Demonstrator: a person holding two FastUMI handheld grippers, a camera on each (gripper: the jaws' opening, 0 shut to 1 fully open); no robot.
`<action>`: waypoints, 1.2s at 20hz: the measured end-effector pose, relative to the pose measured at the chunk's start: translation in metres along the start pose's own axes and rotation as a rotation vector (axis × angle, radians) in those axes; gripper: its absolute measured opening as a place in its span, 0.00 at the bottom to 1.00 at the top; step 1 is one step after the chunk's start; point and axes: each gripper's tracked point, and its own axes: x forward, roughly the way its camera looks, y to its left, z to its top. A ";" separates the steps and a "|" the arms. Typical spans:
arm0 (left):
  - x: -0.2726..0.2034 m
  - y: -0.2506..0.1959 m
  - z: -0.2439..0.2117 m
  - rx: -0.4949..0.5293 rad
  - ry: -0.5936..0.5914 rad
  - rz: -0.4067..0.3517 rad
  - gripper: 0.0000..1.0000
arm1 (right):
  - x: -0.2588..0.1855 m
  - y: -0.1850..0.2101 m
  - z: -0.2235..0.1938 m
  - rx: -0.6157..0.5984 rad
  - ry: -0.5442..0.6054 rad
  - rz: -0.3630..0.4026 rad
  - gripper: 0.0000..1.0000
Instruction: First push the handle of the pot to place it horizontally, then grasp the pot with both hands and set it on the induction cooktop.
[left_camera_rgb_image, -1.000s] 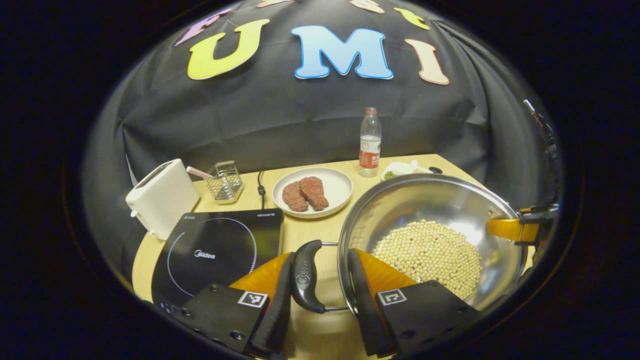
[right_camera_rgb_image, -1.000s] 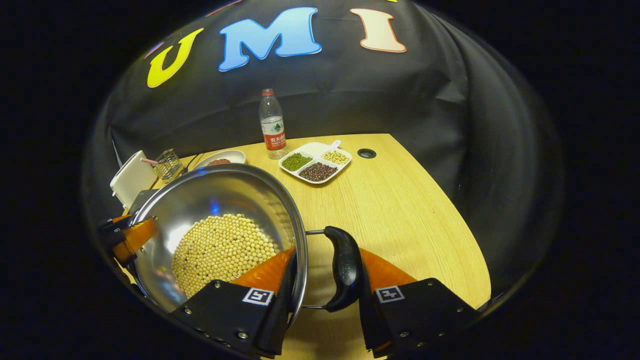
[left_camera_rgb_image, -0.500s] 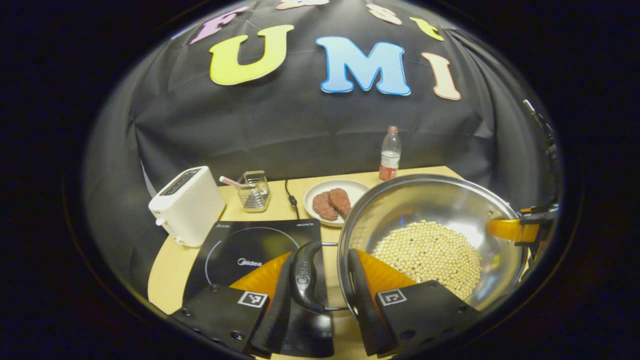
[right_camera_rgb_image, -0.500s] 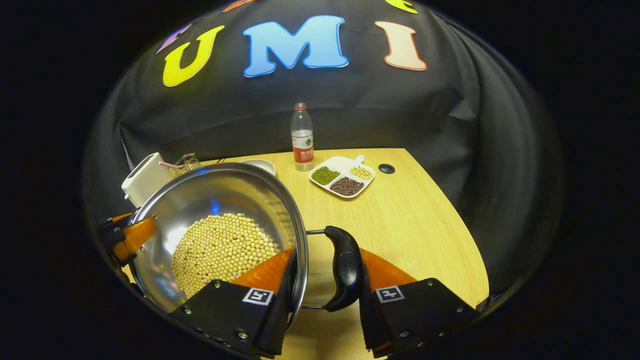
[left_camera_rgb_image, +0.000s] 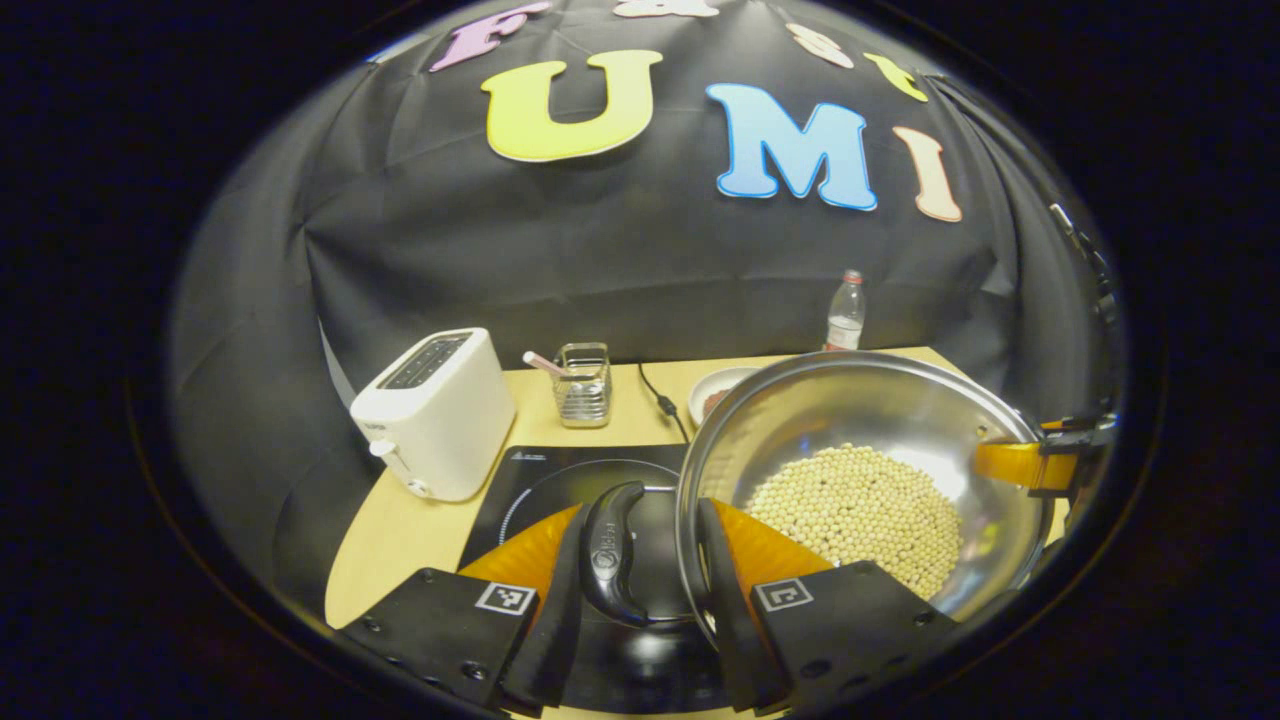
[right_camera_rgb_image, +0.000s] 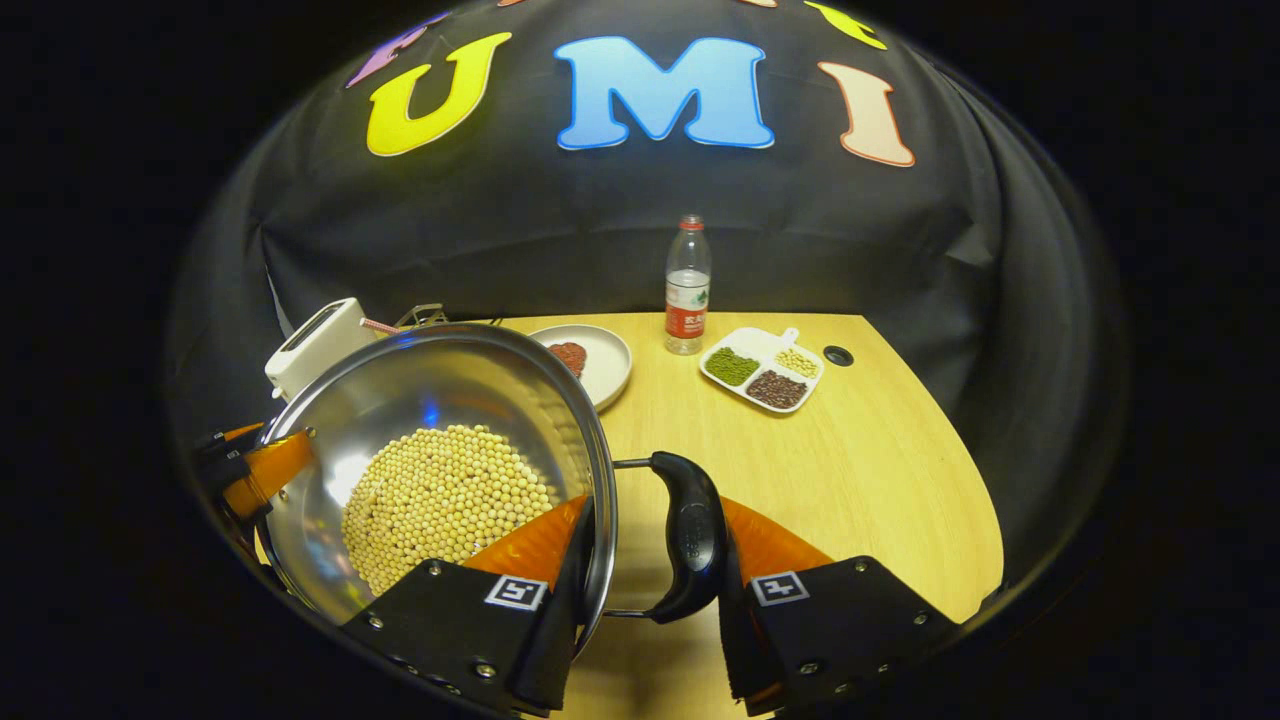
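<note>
partly hidden by the pot (left_camera_rgb_image: 860, 420), cooktop (left_camera_rgb_image: 560, 480) shows.

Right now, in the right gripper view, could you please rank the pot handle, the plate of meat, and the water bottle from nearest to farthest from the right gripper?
1. Pot handle: between the fingers of the right gripper.
2. Plate of meat: mid-table, beyond the pot's rim, ahead and slightly left.
3. Water bottle: upright at the table's far edge, by the cloth wall.
</note>
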 end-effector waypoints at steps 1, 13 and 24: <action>0.001 0.009 -0.002 -0.002 0.001 0.004 0.65 | 0.002 0.009 0.001 0.002 0.000 0.001 0.60; 0.027 0.106 -0.005 -0.007 0.004 0.027 0.65 | 0.035 0.098 -0.001 0.003 0.007 0.014 0.60; 0.062 0.160 -0.014 0.004 0.024 0.037 0.62 | 0.069 0.149 -0.008 0.014 0.027 0.011 0.60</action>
